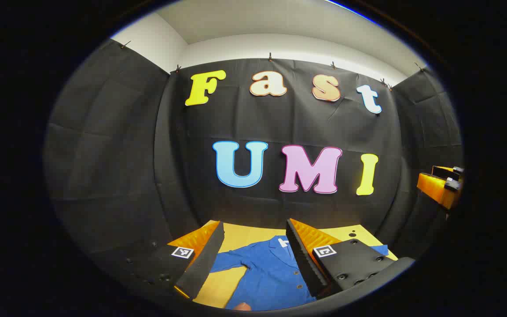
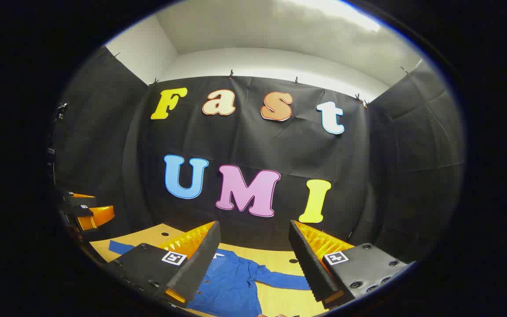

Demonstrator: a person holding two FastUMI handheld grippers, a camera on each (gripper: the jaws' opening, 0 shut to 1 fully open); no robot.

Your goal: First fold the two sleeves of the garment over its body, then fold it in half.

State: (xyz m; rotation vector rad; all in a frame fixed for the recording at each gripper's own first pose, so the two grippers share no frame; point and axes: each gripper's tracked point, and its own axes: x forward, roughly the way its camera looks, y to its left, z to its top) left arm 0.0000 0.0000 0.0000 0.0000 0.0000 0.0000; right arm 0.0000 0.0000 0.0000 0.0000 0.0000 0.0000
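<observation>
While both grippers hang above the table, the count and the poses run as follows.

Garment: one blue shirt (image 1: pixel 271 273), buttoned down the front, lying flat on the table with its collar toward the far wall; in the right gripper view the same shirt (image 2: pixel 231 281) sits between that gripper's fingers.

Sleeves: two, both spread out sideways from the body and not folded over it. One sleeve (image 1: pixel 231 260) reaches out across the table in the left gripper view; the other sleeve (image 2: pixel 282 279) stretches out to the side in the right gripper view.

Table: one yellow table (image 1: pixel 247 235) under the shirt, its far edge meeting the black wall cloth (image 1: pixel 117 167).

Grippers: two.

Left gripper (image 1: pixel 255 259): held above the shirt, looking forward and slightly down, fingers spread wide apart with nothing between them (the shirt lies well below). It also appears at the left edge of the right gripper view (image 2: pixel 84 211).

Right gripper (image 2: pixel 253 263): held at a similar height, pointing at the wall, fingers likewise wide apart and gripping nothing. It also appears at the right edge of the left gripper view (image 1: pixel 442 185).

Contact: neither gripper touches the shirt.
</observation>
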